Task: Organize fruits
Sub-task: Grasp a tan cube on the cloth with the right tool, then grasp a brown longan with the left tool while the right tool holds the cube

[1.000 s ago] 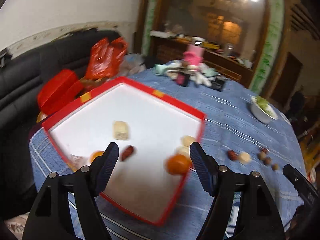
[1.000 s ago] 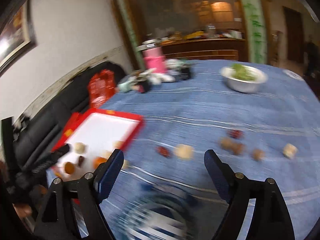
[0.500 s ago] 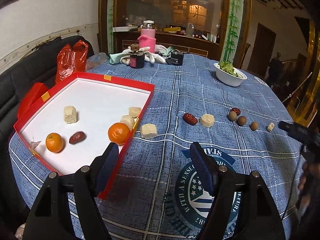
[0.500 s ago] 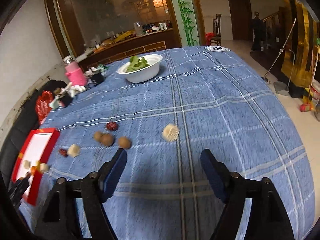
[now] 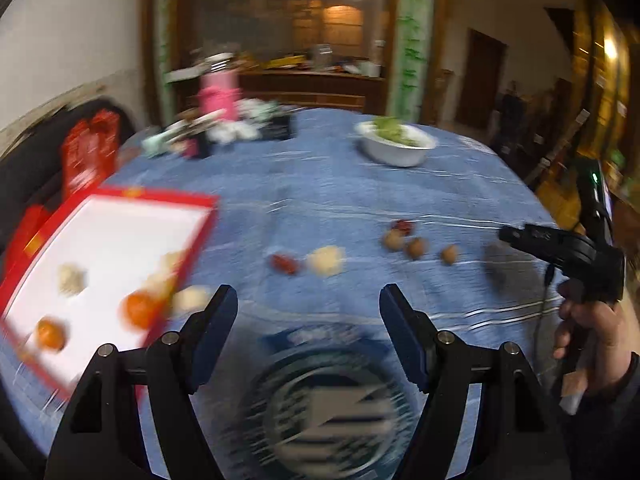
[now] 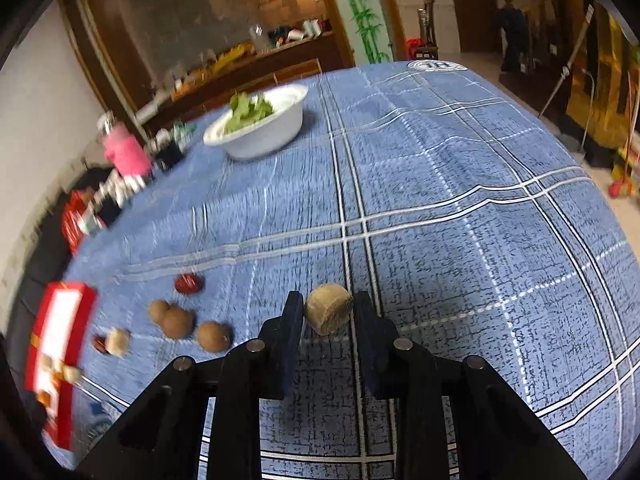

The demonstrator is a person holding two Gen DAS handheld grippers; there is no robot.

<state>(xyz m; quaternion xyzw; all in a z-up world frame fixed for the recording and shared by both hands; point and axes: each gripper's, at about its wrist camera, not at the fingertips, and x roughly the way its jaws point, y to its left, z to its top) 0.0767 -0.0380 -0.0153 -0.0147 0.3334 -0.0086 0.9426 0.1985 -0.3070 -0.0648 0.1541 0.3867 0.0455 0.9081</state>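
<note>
My right gripper (image 6: 327,312) is shut on a tan, pale cylindrical piece (image 6: 329,313) just above the blue cloth. Left of it lie three brown round fruits (image 6: 176,321), a red date (image 6: 188,283) and another pale piece (image 6: 117,342). My left gripper (image 5: 308,312) is open and empty above the table's front. The red tray with a white floor (image 5: 104,248) lies at the left and holds two oranges (image 5: 138,310) and pale pieces. A red date (image 5: 285,264), a pale piece (image 5: 326,260) and brown fruits (image 5: 416,246) lie on the cloth ahead. The tray also shows in the right wrist view (image 6: 56,344).
A white bowl of greens (image 6: 260,124) stands at the back. A pink-sleeved jar (image 6: 126,152) and clutter sit at the back left, with red bags (image 5: 90,152) on a black sofa. The right hand and its gripper body (image 5: 576,252) show at the right.
My right gripper moved forward and down and closed on the pale piece. My left gripper swung right, so the tray now sits farther left; its view is blurred.
</note>
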